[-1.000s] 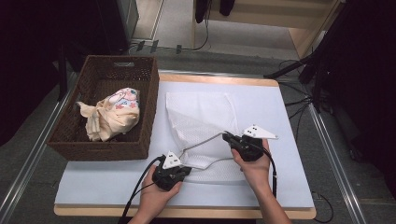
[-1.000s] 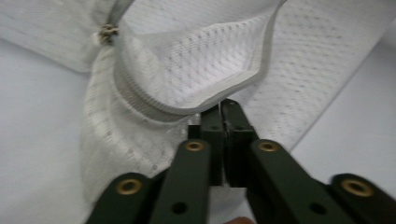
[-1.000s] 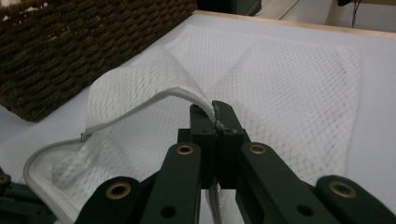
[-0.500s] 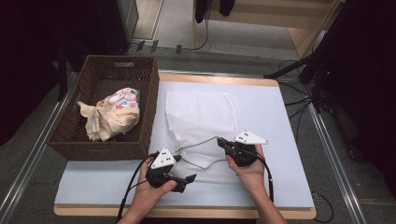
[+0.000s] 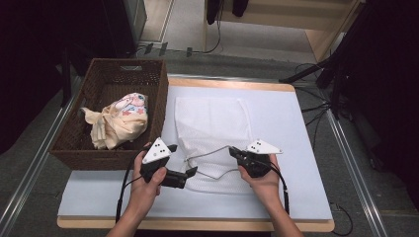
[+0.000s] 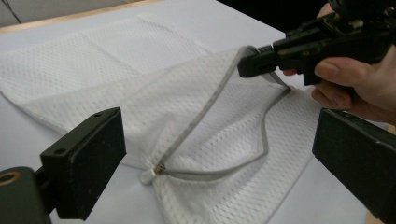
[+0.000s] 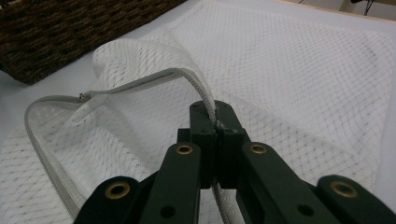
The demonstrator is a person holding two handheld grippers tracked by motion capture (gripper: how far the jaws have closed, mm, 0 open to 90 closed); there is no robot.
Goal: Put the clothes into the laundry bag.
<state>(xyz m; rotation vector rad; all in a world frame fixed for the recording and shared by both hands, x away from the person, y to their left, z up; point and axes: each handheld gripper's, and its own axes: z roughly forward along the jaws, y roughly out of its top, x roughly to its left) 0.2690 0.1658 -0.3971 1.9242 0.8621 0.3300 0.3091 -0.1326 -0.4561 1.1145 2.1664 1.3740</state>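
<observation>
1. A wicker basket [image 5: 106, 84] at the table's left edge holds a bundled patterned cloth [image 5: 121, 118].
2. Just beside the basket's near corner, the left gripper [image 5: 192, 170] hangs above the white table cover [image 5: 291, 113]; its jaws have just been opening and now stand spread wide with nothing between them.
3. A white mesh laundry bag [image 5: 210, 123] lies flat mid-table, its grey zipper edge [image 6: 205, 109] unzipped and lifted into a loop.
4. The right gripper [image 5: 232, 151], jaws pressed together, pinches that zipper edge and holds it raised off the bag.
</observation>
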